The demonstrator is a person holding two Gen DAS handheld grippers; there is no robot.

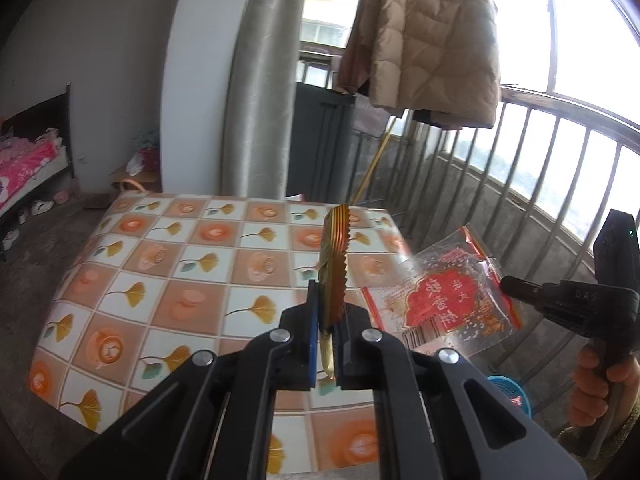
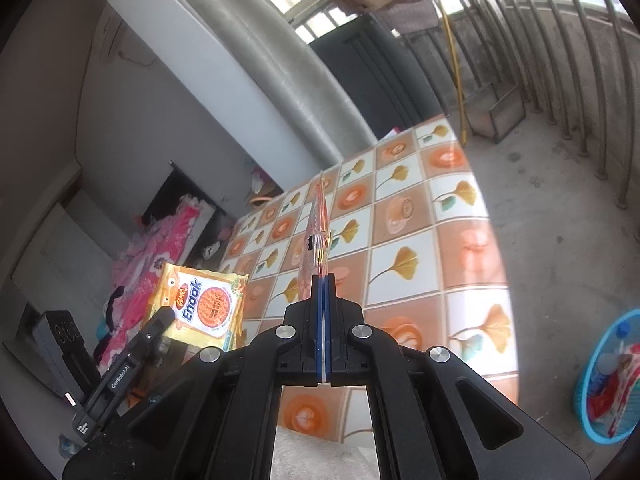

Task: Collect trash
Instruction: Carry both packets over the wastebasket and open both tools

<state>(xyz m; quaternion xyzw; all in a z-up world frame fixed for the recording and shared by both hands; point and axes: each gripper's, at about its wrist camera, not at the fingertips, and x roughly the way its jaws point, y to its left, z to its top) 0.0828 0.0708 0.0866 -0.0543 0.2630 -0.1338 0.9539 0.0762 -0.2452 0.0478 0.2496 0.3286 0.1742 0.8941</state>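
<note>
My left gripper [image 1: 327, 320] is shut on a yellow Enaak snack wrapper [image 1: 335, 268], held edge-on above the tiled table [image 1: 168, 264]; its printed face shows in the right wrist view [image 2: 202, 308]. My right gripper [image 2: 324, 280] is shut on a clear wrapper with red print [image 2: 318, 224], held edge-on above the table [image 2: 420, 240]. In the left wrist view that wrapper [image 1: 444, 300] hangs flat off the right gripper [image 1: 508, 285], past the table's right edge. A blue trash basket [image 2: 608, 376] with wrappers and a bottle in it stands on the floor at the right.
The blue basket also shows low in the left wrist view [image 1: 510, 394]. A metal railing [image 1: 532, 168] runs along the right. A tan coat [image 1: 432, 40] hangs above. A grey curtain [image 1: 260, 80] stands behind the table. A bed with pink bedding [image 1: 24, 164] is far left.
</note>
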